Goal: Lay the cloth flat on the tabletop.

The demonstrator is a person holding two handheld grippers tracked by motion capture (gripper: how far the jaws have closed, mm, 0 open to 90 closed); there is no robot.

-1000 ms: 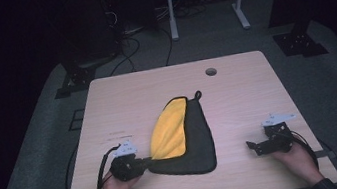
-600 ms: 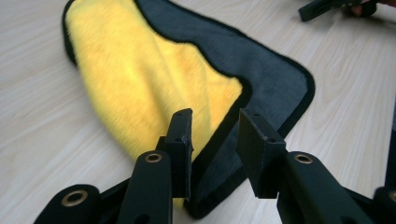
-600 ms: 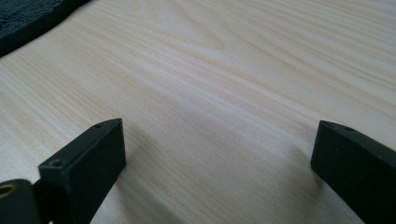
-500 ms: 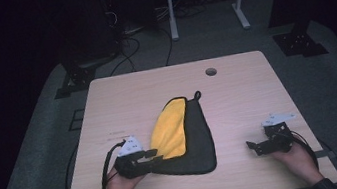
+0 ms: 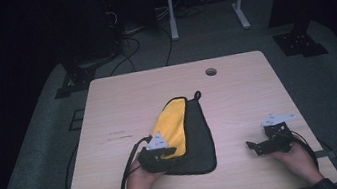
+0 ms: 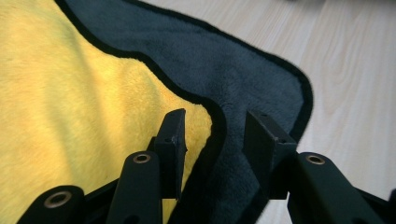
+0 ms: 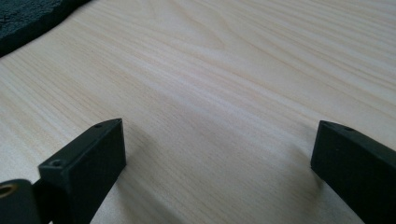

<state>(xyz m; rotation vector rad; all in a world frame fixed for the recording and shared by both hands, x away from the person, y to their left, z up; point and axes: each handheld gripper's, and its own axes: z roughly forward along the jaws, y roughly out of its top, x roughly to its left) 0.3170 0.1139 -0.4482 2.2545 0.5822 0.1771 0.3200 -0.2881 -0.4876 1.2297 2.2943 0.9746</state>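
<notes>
Left tool (image 6: 212,135), advanced onto near corner of plush yellow-and-black microfibre cloth (image 5: 182,133) lying mid-surface, jaws parted astride its hem, grasp likely next; right tool (image 5: 260,145) spread, idle on pale wooden surface (image 5: 238,99).

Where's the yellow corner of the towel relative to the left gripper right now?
In the left gripper view, the yellow corner lies between the open jaws of the left gripper, on the dark side of the towel, near the table's front edge.

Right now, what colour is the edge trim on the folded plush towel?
Black trim on the yellow and dark grey plush towel, clearest in the left gripper view.
</notes>
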